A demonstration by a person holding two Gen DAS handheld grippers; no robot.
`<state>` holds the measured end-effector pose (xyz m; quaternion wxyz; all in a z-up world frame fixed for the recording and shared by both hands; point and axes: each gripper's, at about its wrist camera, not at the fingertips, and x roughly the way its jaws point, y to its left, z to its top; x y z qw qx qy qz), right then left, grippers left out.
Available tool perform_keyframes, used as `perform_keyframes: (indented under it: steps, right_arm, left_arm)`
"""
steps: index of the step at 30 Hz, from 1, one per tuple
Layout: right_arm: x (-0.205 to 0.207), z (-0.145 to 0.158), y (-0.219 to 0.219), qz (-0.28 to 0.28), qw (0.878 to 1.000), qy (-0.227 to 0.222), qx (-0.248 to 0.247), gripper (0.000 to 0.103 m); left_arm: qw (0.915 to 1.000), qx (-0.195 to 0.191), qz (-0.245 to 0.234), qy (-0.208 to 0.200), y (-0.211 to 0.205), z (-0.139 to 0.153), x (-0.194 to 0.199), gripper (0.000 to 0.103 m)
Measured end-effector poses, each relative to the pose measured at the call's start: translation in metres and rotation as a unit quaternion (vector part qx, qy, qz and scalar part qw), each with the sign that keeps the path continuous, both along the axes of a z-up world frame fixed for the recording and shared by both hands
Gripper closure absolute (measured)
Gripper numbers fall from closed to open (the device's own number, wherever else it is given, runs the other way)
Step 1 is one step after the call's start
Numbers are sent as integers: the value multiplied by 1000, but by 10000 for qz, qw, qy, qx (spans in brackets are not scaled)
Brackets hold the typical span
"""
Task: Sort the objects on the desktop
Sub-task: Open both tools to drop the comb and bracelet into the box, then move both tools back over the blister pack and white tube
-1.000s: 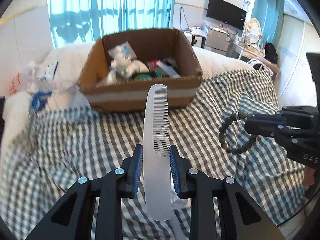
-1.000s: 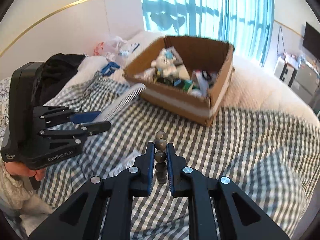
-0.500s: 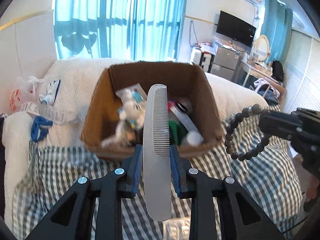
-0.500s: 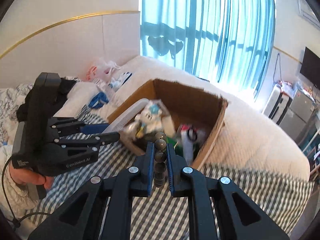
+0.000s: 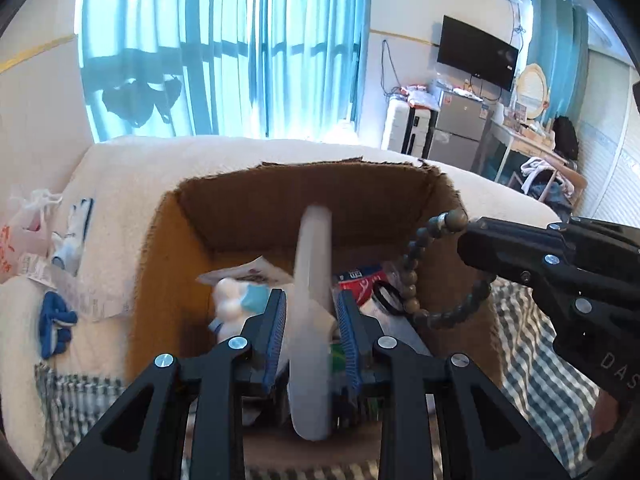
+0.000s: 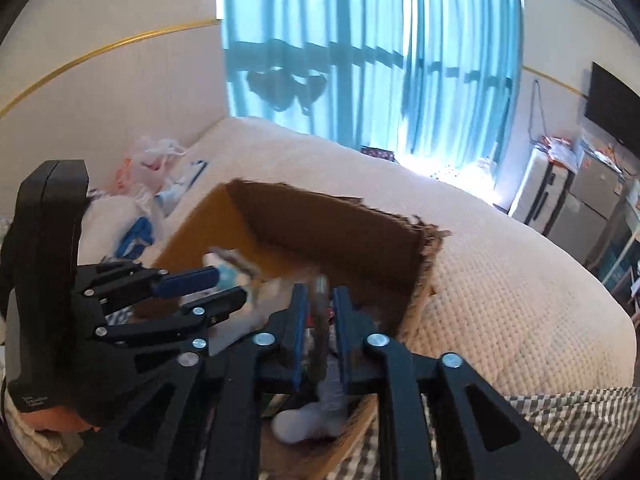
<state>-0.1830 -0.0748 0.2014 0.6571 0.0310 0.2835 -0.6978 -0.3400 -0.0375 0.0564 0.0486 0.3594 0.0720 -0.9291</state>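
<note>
Left gripper (image 5: pixel 312 328): we logged jaws opening, white comb (image 5: pixel 312 280) between them, above the cardboard box (image 5: pixel 160 264). Right gripper (image 6: pixel 320 320): jaws opening, bead bracelet (image 5: pixel 420 280) blurred between them, over the box's right side.

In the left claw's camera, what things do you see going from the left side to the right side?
Plastic bag → blue cloth → white comb in the left claw → bead bracelet → right claw.
</note>
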Motion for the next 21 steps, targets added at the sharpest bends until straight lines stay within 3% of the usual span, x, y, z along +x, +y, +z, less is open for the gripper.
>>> perform_keyframes:
  steps: [1, 2, 3, 4, 7, 11, 15, 21]
  right_arm:
    - [-3, 1, 1, -39, 10000, -54, -23, 49]
    - [-9, 4, 5, -46, 9998, -184, -94, 42]
    - [-13, 8, 10, -9, 9994, -305, -169, 35]
    - [-16, 12, 18, 44, 9988, -422, -237, 35]
    - [-18, 20, 41, 42, 9984, -471, -325, 35]
    - [-7, 17, 81, 117, 9993, -264, -234, 28]
    - [3, -7, 127, 29, 10000, 5, -6, 25]
    - [8, -72, 166, -32, 9981, 116, 597, 19]
  left_arm:
    - [10000, 13, 17, -81, 0, -3, -6, 69]
    - [9999, -5, 53, -146, 0, -5, -9, 63]
    - [9997, -56, 112, -198, 0, -5, -9, 45]
    - [9997, -83, 147, -184, 0, -4, -7, 28]
    - [9995, -189, 241, 51, 1, 5, 15, 10]
    - [9977, -377, 483, -289, -1, 13, 48, 4]
    - [9944, -576, 631, -616, -1, 10, 99, 0]
    - [9913, -372, 610, -1110, 19, -34, 181, 0]
